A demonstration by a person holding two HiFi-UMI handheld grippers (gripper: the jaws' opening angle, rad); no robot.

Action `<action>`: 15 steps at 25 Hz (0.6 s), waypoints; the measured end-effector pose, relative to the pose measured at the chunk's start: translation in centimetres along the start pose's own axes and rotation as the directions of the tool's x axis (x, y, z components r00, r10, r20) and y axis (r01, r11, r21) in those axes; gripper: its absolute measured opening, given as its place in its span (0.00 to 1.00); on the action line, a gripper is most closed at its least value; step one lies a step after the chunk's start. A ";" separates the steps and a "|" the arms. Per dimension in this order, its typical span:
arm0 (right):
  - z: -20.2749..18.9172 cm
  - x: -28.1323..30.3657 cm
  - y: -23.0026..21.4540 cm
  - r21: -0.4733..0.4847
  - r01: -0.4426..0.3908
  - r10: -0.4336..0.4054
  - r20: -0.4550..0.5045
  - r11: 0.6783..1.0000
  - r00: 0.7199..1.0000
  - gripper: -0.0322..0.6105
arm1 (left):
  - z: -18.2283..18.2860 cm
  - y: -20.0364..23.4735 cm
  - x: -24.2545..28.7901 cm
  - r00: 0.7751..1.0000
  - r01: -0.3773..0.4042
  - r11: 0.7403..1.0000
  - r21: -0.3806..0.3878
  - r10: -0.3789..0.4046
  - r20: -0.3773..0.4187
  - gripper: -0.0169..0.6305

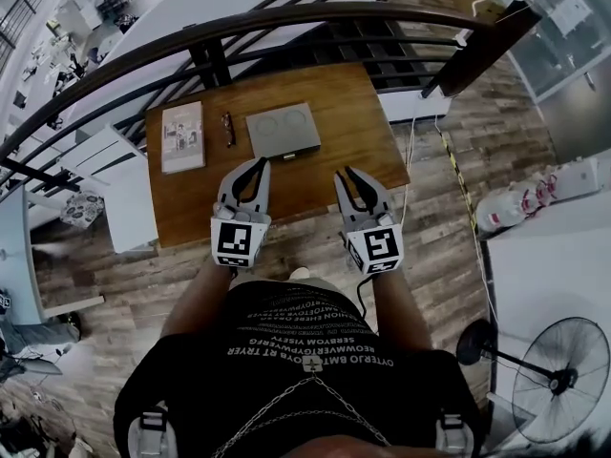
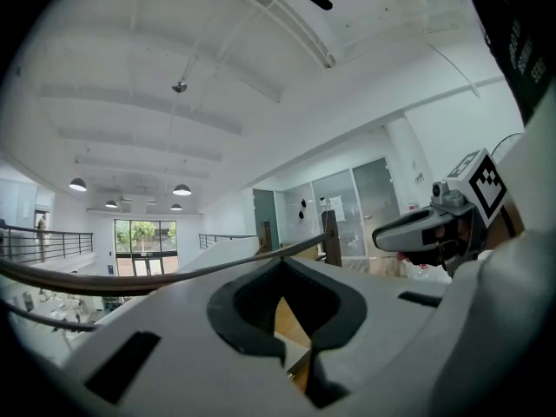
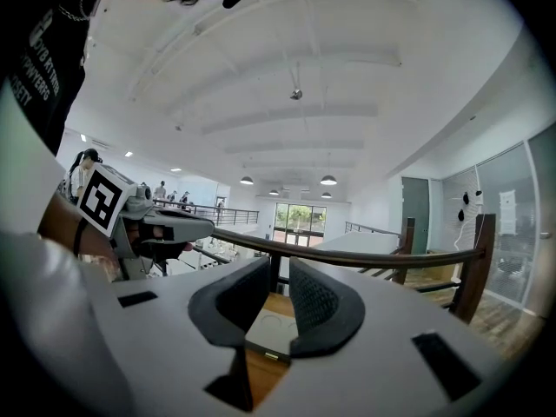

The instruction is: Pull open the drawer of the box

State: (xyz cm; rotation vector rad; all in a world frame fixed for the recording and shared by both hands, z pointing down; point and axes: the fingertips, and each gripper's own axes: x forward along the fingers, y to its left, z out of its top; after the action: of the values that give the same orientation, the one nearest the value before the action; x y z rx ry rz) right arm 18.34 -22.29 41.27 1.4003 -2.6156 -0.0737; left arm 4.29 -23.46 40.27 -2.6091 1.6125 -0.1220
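- Progress check: basically nothing done yet as far as I can see. The flat grey rectangular box (image 1: pixel 283 130) sits on the brown wooden counter (image 1: pixel 355 122), toward the far middle. It looks fully shut from above, with no drawer sticking out anywhere.
- Both tools are short of it, hovering over the near edge of the counter and pointing at the box. Neither one is touching it.
- The left tool (image 1: pixel 262 164) has its jaws pressed together at the tips with nothing between them. Its own camera shows the same closed loop (image 2: pixel 280 263).
- The right tool (image 1: pixel 344 173) is partly spread and empty. Through its gap (image 3: pixel 280 266) I can see the box (image 3: pixel 274 324) lined up ahead but well clear of the pads.
- There's a small pale mark on the box's near edge in the right gripper view. It could be the drawer pull, but it's too small for me to call.
- What's left, I reckon, is everything: close in on the front face, get a grip on the pull, then draw it toward me.
- The pale booklet (image 1: pixel 182 136) is off to the left, out of the way.
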 end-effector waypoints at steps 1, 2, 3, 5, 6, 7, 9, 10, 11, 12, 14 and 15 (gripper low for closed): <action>-0.2 0.0 -0.3 -0.001 -0.007 0.007 -0.002 1.000 1.000 0.15 | -0.1 -0.3 0.3 1.000 -0.005 1.000 -0.002 0.005 0.000 0.03; -0.5 0.0 -0.6 -0.002 -0.014 0.014 -0.006 1.000 1.000 0.15 | -0.2 -0.6 0.6 1.000 -0.008 1.000 -0.004 0.008 0.000 0.03; -0.8 0.0 -0.9 -0.001 -0.019 0.019 -0.010 1.000 1.000 0.15 | -0.3 -0.9 0.8 1.000 -0.010 1.000 -0.005 0.010 -0.002 0.03; -1.4 0.1 -1.4 0.008 -0.023 0.024 -0.018 1.000 1.000 0.15 | -0.8 -1.3 1.2 1.000 -0.010 1.000 -0.003 0.010 -0.013 0.03; -1.7 0.2 -1.7 0.014 -0.026 0.026 -0.023 1.000 0.999 0.15 | -0.9 -1.4 1.4 1.000 -0.013 1.000 -0.002 0.013 -0.019 0.03; -2.0 0.4 -1.8 0.018 -0.030 0.030 -0.028 0.999 0.999 0.15 | -1.1 -1.2 1.4 1.000 -0.018 1.000 -0.002 0.018 -0.025 0.03; -2.4 0.9 -1.9 0.023 -0.039 0.040 -0.034 0.999 0.999 0.15 | -1.4 -0.6 1.6 0.999 -0.035 0.999 -0.005 0.034 -0.033 0.03; -2.6 1.2 -2.0 0.026 -0.042 0.043 -0.035 0.999 0.998 0.15 | -1.6 -0.2 1.6 0.998 -0.043 0.999 -0.007 0.043 -0.038 0.03; -2.7 1.6 -2.1 0.029 -0.044 0.045 -0.034 0.999 0.998 0.15 | -1.8 0.2 1.7 0.998 -0.050 0.999 -0.007 0.050 -0.043 0.03; -2.8 1.9 -2.2 0.033 -0.044 0.045 -0.034 0.998 0.998 0.15 | -2.1 0.5 1.8 0.997 -0.055 0.998 -0.007 0.054 -0.049 0.03; -3.0 2.5 -2.3 0.040 -0.042 0.044 -0.036 0.998 0.998 0.15 | -2.6 1.1 2.1 0.997 -0.056 0.998 -0.007 0.056 -0.060 0.03; -3.2 2.9 -2.3 0.044 -0.041 0.043 -0.038 0.998 0.998 0.15 | -2.8 1.4 2.3 0.997 -0.053 0.999 -0.007 0.052 -0.063 0.03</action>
State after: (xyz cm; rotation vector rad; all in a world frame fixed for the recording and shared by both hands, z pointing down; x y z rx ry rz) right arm 19.21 -25.82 44.50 1.3457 -2.6280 0.0150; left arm 3.80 -26.15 42.97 -2.5918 1.7040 -0.1968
